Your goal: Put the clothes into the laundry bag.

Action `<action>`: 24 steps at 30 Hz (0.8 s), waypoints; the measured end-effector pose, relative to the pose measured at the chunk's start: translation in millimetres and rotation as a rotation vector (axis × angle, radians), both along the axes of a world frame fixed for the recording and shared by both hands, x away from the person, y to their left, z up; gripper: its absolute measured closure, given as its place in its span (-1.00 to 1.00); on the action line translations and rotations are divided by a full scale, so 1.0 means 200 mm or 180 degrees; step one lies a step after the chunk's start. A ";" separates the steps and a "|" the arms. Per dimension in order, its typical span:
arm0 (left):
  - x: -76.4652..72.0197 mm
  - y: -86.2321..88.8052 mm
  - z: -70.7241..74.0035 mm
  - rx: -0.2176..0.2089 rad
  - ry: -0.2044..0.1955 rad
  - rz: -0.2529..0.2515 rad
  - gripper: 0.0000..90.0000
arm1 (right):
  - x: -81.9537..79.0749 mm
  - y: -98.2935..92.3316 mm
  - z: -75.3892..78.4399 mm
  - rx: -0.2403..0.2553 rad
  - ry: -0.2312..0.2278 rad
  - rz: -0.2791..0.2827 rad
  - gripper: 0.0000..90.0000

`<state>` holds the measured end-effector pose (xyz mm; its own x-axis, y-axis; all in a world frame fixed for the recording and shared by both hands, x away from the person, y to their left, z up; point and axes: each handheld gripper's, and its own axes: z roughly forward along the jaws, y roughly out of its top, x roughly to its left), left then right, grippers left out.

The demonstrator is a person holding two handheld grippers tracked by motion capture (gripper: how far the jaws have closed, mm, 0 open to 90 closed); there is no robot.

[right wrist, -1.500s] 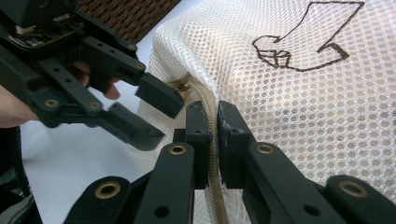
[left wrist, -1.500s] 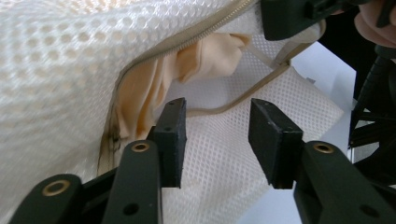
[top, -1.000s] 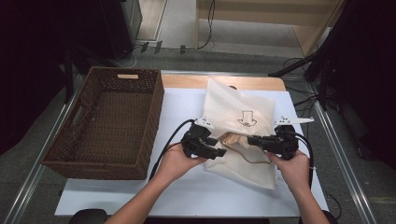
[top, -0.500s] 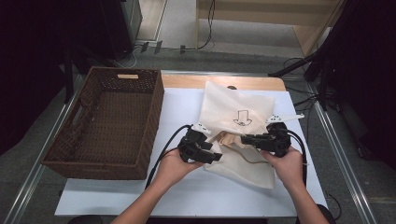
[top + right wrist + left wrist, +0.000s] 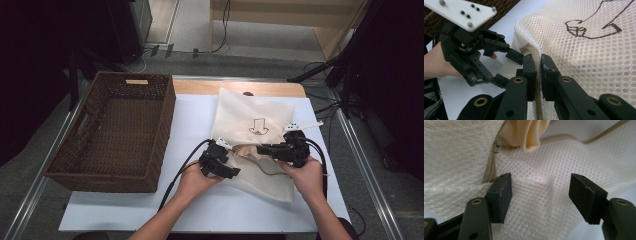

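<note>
A cream mesh bag (image 5: 250, 117) with a dark arrow mark lies on the white table sheet (image 5: 195, 115). Its zip is partly open: the zip pull (image 5: 496, 146) shows beside a fold of cream cloth (image 5: 531, 135) inside. My left gripper (image 5: 231, 172) hovers low over the mesh by the zip (image 5: 540, 187). Its jaws have just been opening, and the mesh lies under and between the pads without being pressed. My right gripper (image 5: 260, 148) is shut on the bag's corded edge (image 5: 537, 65), with the left gripper (image 5: 507, 67) just beyond it.
A brown wicker basket (image 5: 117, 130) stands on the left of the table, its inside bare. Cables trail from both grippers toward the near edge. Metal rails run along the table's sides, and a wooden strip shows at the far edge.
My left gripper has sunk toward the bag and its jaws stand wider. The right gripper has stayed shut on the bag's edge, almost in place.
</note>
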<state>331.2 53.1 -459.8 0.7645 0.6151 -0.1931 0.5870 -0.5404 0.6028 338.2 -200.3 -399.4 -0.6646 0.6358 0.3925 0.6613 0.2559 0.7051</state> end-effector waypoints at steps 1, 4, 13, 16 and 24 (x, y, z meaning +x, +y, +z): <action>-0.01 0.00 -0.01 0.0010 -0.0098 0.0024 -0.04 | 0.00 0.00 0.00 0.0010 0.0003 0.0003 0.86; -0.04 0.00 -0.02 0.0179 -0.0400 0.0001 0.28 | 0.00 0.00 0.00 0.0032 0.0010 -0.0006 0.86; -0.03 0.10 0.04 -0.0127 0.0038 0.0183 0.90 | 0.00 -0.01 0.00 0.0010 0.0026 -0.0009 0.86; -0.06 0.18 0.09 -0.0333 0.0101 0.0225 0.89 | 0.01 0.00 -0.01 -0.0006 0.0018 -0.0009 0.86; -0.18 0.37 0.16 -0.0675 0.0142 0.0350 0.88 | 0.01 0.00 -0.01 -0.0032 0.0039 0.0011 0.86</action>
